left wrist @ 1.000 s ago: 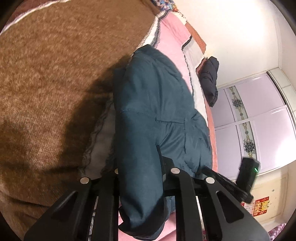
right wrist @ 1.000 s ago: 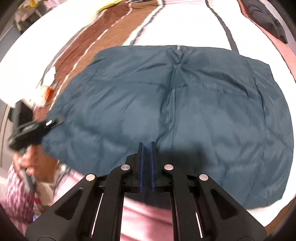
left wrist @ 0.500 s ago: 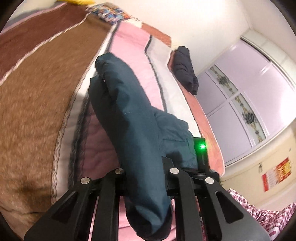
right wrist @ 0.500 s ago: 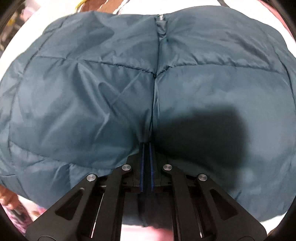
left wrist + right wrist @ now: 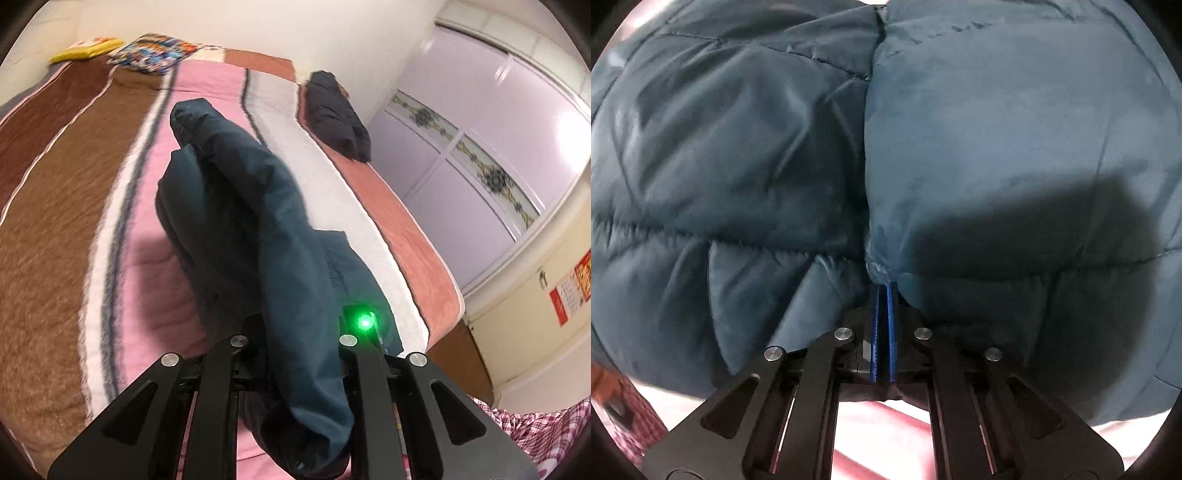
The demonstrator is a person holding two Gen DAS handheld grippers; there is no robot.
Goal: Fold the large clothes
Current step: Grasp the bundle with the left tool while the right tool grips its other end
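The puffy blue jacket (image 5: 236, 206) lies on the striped bed cover (image 5: 74, 229) in the middle of the left wrist view, and it fills almost all of the right wrist view, with its zipper line running down the middle. Its near end is bunched up and squeezed tight between the jaws of the left gripper (image 5: 295, 369) at the bottom of the frame. The right gripper (image 5: 883, 291) at the bottom of its view has its blue pads (image 5: 874, 332) pressed together, tips touching the jacket at the zipper line.
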